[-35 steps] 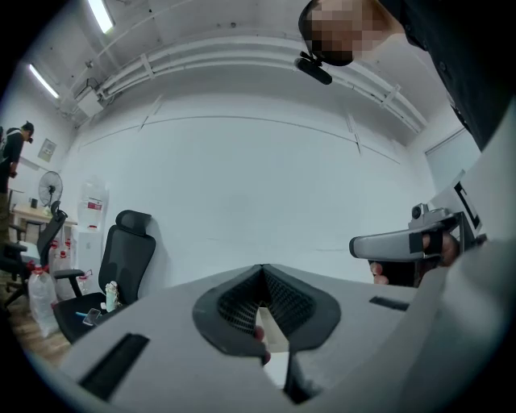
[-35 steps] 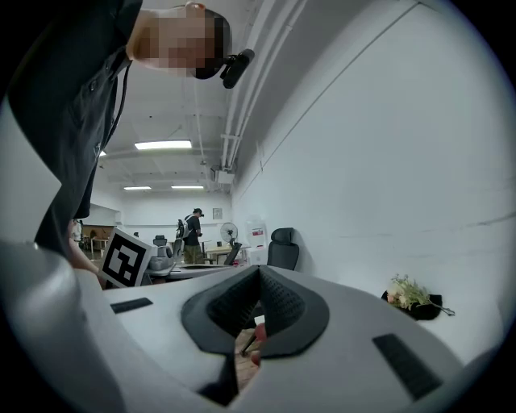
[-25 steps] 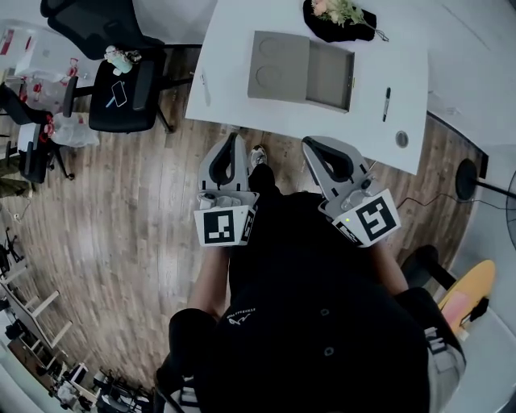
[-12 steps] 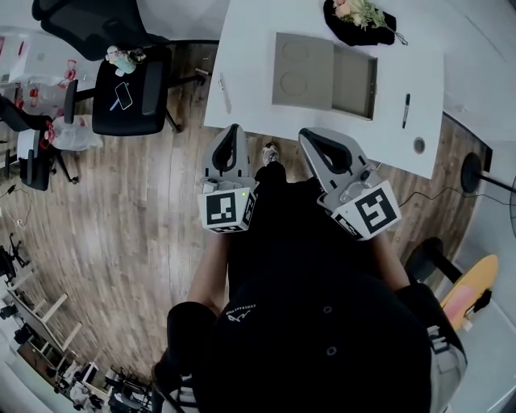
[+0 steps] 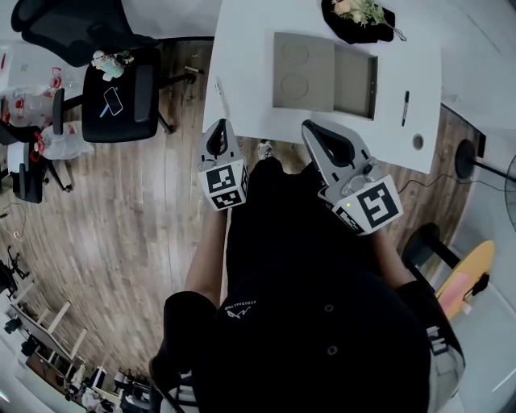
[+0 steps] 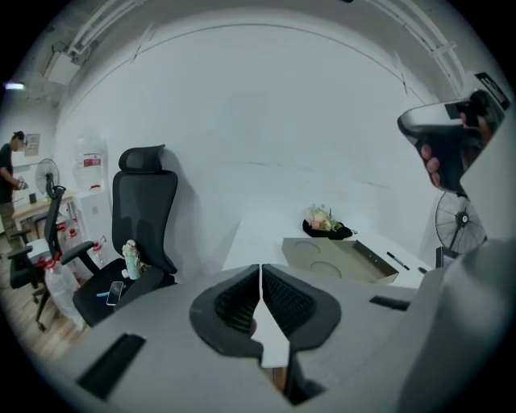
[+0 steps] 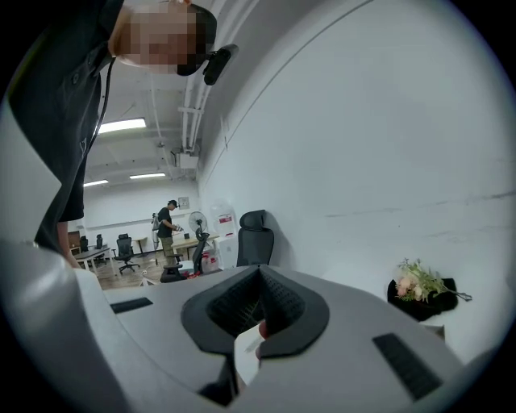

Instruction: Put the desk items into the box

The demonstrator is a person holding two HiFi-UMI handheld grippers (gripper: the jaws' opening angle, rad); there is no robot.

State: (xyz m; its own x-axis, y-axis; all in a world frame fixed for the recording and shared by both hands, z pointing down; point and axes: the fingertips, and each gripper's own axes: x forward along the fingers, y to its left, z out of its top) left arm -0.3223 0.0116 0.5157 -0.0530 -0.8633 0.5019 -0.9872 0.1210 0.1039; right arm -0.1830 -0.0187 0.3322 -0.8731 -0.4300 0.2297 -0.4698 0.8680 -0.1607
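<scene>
An open cardboard box [image 5: 322, 71] lies flat on the white desk [image 5: 250, 48]; it also shows in the left gripper view [image 6: 339, 260]. Around it lie a black marker [image 5: 405, 107], a white pen [image 5: 219, 87], a small round item [image 5: 418, 142] and a black tray of flowers [image 5: 359, 16]. My left gripper [image 5: 218, 127] hangs at the desk's near left edge with its jaws pressed together and nothing in them [image 6: 260, 270]. The right gripper [image 5: 313, 129] is at the near edge below the box, also shut and empty [image 7: 260, 274]. Both are short of the items.
A black office chair [image 5: 121, 85] with a phone [image 5: 113, 101] on its seat stands left of the desk on the wooden floor. A fan base [image 5: 466, 158] sits to the right. Someone stands far off in the room [image 7: 167, 226].
The left gripper has moved forward and up to the desk's near left edge and now points more level. The right gripper has hardly moved. Both stay shut.
</scene>
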